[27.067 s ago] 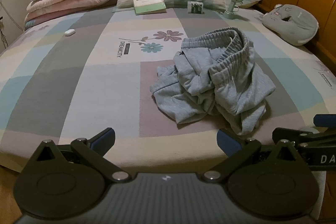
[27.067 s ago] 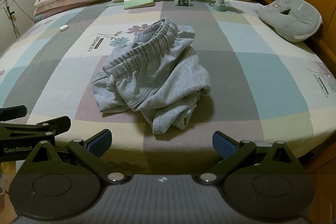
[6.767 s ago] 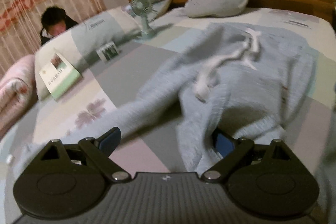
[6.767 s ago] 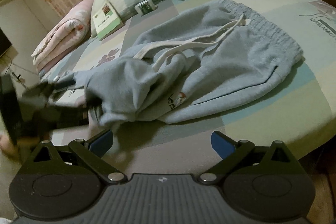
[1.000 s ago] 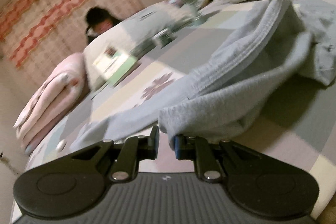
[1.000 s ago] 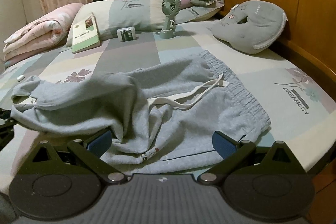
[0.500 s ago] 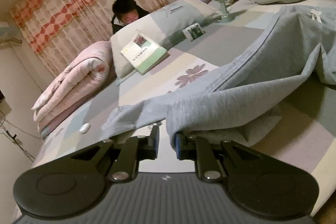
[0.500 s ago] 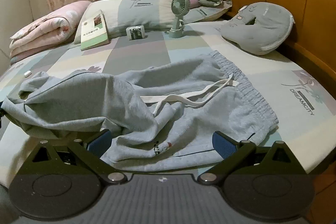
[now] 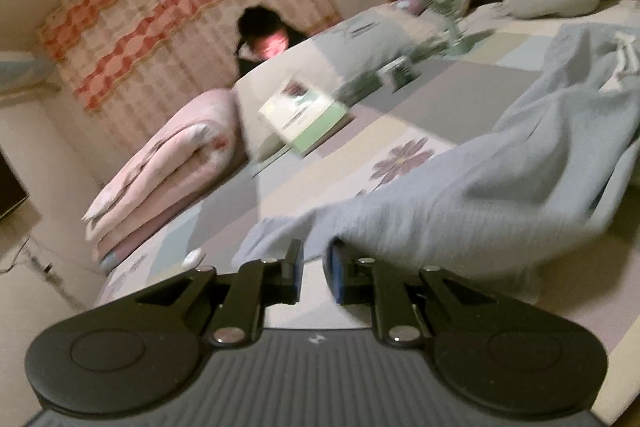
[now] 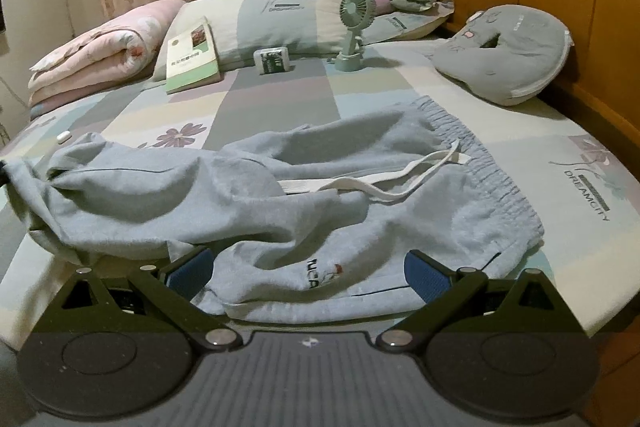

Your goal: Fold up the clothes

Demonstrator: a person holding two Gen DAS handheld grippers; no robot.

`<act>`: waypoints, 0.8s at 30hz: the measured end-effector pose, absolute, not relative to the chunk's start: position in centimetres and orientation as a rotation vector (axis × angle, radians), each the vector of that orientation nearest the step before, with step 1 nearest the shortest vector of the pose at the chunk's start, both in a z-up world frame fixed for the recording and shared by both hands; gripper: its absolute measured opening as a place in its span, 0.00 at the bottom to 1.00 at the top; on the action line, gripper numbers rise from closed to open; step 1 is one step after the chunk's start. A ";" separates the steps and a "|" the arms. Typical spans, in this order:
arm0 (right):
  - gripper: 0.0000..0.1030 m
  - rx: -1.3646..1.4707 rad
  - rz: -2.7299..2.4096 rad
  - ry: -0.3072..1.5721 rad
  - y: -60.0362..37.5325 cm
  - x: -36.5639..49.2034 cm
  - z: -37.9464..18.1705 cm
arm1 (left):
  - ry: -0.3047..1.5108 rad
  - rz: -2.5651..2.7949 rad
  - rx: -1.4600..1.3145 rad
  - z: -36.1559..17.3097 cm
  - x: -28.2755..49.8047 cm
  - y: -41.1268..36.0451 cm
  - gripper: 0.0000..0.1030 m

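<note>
Now left claw (image 9: 313,277) on sweatpants (image 9: 500,183)

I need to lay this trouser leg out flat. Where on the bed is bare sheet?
Bare sheet lies between the grey trousers and the book, around the flower print, and right of the waistband up to the grey cushion. The pillow end is crowded: fan, small box, pink quilt.
</note>
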State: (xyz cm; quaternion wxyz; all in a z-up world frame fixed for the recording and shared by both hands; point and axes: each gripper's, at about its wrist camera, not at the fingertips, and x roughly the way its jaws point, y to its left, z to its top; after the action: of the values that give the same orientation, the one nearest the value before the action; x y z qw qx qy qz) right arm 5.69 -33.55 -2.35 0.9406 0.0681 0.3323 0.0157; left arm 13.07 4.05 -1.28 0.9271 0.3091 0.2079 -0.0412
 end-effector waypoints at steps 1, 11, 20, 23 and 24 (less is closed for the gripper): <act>1.00 0.141 0.041 0.683 -33.4 5.8 -2.4 | 0.415 -0.118 0.634 -1.0 13.3 3.1 0.14; 1.00 0.118 0.107 0.714 -31.7 6.0 -2.9 | 0.350 -0.426 0.661 0.3 16.8 -6.6 0.21; 1.00 0.061 0.239 0.747 -28.4 7.2 -3.7 | 0.591 -0.418 0.600 -0.9 13.0 -0.7 0.60; 0.98 0.018 0.315 0.739 -25.6 7.6 -3.5 | 0.640 -0.402 0.502 -1.0 10.6 2.7 0.77; 0.98 -0.001 0.343 0.734 -24.6 7.6 -3.3 | 0.662 -0.398 0.461 -1.1 10.1 3.9 0.77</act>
State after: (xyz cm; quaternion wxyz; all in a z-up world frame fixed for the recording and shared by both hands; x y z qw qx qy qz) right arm 7.64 -24.61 -3.30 0.9190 -0.0007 0.3573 0.1670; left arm 10.10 3.93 -1.14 0.9007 0.2227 0.3198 -0.1923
